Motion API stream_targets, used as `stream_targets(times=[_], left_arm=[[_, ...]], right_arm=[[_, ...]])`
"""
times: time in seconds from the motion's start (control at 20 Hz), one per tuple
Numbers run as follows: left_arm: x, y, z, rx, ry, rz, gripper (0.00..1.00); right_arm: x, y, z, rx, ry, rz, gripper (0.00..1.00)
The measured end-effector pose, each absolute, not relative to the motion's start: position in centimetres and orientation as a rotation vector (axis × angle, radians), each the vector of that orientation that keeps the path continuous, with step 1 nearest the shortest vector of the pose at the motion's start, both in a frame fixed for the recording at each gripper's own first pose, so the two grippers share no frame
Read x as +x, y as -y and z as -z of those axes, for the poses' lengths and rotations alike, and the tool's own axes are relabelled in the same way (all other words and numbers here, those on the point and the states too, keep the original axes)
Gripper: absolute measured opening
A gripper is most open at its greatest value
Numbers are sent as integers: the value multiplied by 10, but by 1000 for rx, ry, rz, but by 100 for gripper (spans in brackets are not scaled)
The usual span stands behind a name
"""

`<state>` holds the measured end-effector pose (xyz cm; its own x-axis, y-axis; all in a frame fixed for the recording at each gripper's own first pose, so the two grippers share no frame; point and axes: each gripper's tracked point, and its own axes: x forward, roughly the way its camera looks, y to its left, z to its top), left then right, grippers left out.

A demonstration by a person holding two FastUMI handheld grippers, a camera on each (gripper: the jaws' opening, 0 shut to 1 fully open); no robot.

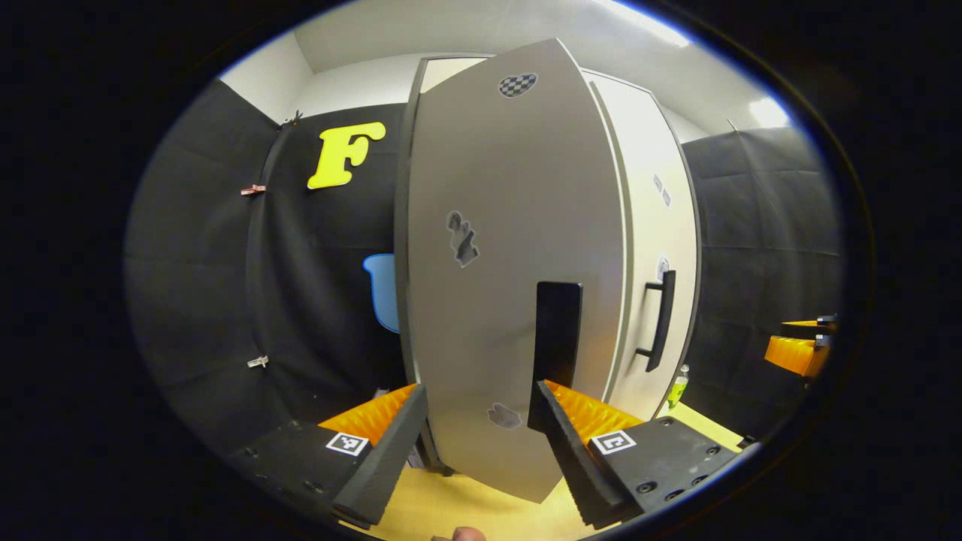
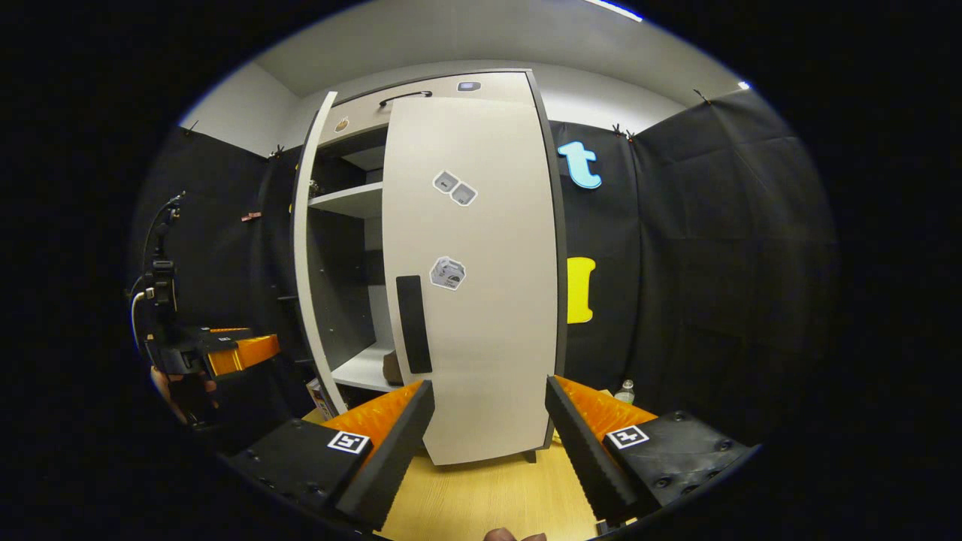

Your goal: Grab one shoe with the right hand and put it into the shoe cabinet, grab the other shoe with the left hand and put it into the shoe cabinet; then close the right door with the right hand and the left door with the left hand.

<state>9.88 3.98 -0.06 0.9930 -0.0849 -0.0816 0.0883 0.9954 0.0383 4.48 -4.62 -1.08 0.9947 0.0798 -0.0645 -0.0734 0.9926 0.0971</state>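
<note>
Left gripper (image 1: 477, 421): jaws apart, empty, facing the left door (image 1: 511, 263), which is partly open with its handle (image 1: 558, 330) just above the jaws. Right gripper (image 2: 488, 421): jaws apart, empty, before the closed right door (image 2: 473, 285). Shoe cabinet (image 2: 353, 203) shelves show left of it; a shoe (image 2: 392, 368) sits on the lower shelf.

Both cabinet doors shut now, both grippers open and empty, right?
Not quite. In the right gripper view the right door is shut, but the left door stands ajar, with the shelves showing behind it. The left gripper and the right gripper are open and empty, as you said.
</note>
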Motion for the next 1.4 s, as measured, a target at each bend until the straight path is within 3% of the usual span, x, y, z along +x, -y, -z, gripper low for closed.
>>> stream_targets(times=[0.8,1.4], left_arm=[[22,0,-6,11,-57,115,93],[-26,-4,-16,21,-6,100,93]], right_arm=[[11,0,6,53,-41,-113,99],[-19,-22,-6,29,23,-69,98]])
